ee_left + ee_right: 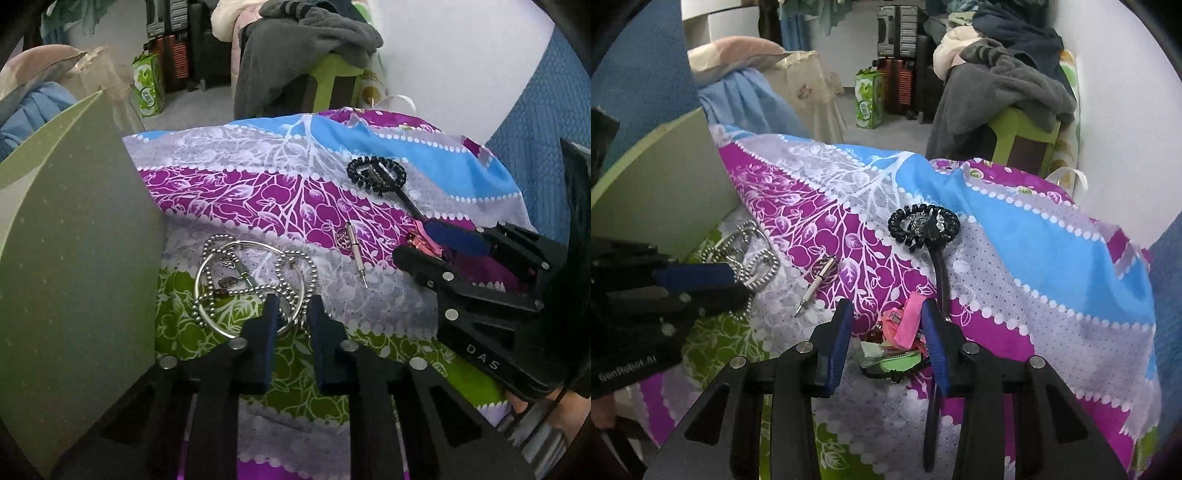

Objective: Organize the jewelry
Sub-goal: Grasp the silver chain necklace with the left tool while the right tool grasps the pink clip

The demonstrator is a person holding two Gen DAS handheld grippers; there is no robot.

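A silver bangle [207,269] tangled with a bead chain [295,258] lies on the patterned cloth [258,177]. My left gripper [294,308] is shut on the chain and the bangle's rim. The right wrist view shows the same grip from the side, with the left gripper [738,282] nipping the chain [761,264]. My right gripper [886,314] is shut on a small pile of hair clips [905,325], pink on top and green [899,360] below. In the left wrist view the clips [423,238] sit pinched between its fingers.
A black spiral hair tie with a strap [923,225] and a small silver screwdriver-like piece [816,284] lie loose on the cloth. A pale green box panel [74,240] stands at the left. Behind are a chair with grey clothes [306,48] and suitcases [897,33].
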